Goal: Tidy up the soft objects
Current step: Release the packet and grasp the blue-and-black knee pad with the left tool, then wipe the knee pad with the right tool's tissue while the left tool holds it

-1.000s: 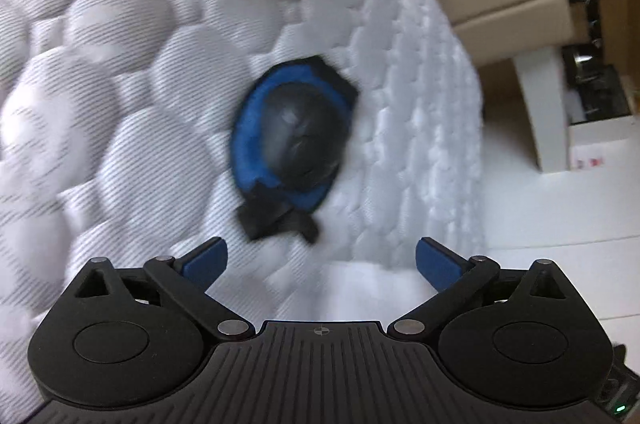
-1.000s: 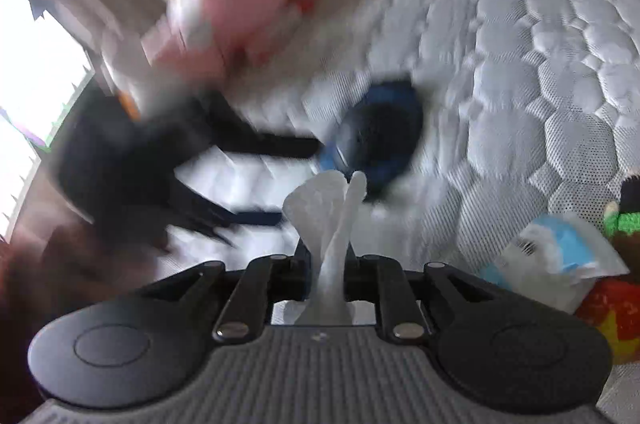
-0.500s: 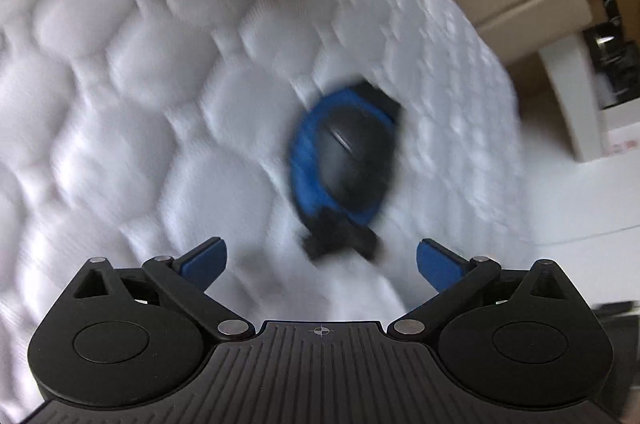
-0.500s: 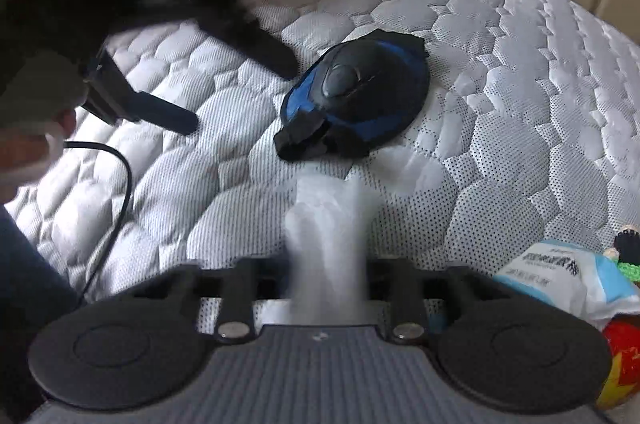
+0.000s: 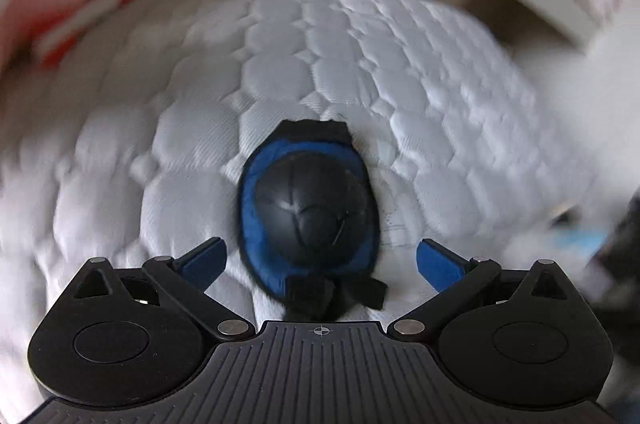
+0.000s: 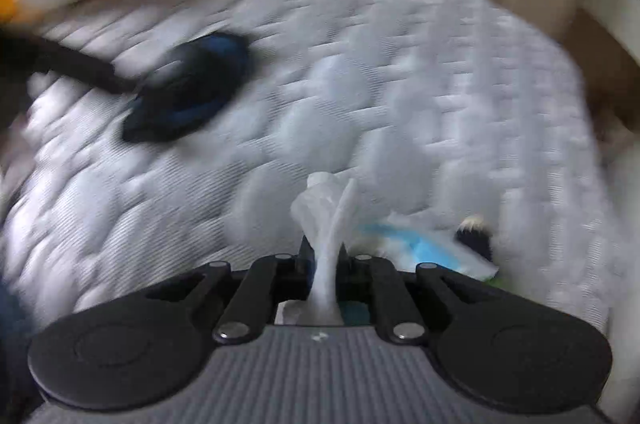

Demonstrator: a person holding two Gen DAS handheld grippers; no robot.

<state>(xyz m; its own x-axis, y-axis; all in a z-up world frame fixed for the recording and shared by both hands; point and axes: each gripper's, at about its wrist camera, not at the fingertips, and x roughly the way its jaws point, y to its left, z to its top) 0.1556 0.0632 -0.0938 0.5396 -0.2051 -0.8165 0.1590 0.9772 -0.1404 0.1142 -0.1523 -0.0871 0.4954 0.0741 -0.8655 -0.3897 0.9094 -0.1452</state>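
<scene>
White quilted bed [image 5: 400, 64] is holding the knee pad [image 5: 308, 208], lying long-ways at twelve o'clock between the wide-open left gripper [image 5: 320, 256], while the right gripper [image 6: 326, 256] is pinching a tissue [image 6: 324, 212]

Knee pad [image 5: 308, 212] on mattress [image 5: 360, 64]

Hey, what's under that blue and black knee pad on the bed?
The knee pad lies dome-up on the white quilted mattress, which shows all around it. Its black straps bunch at the near end. Whatever lies directly beneath its shell is covered.
</scene>
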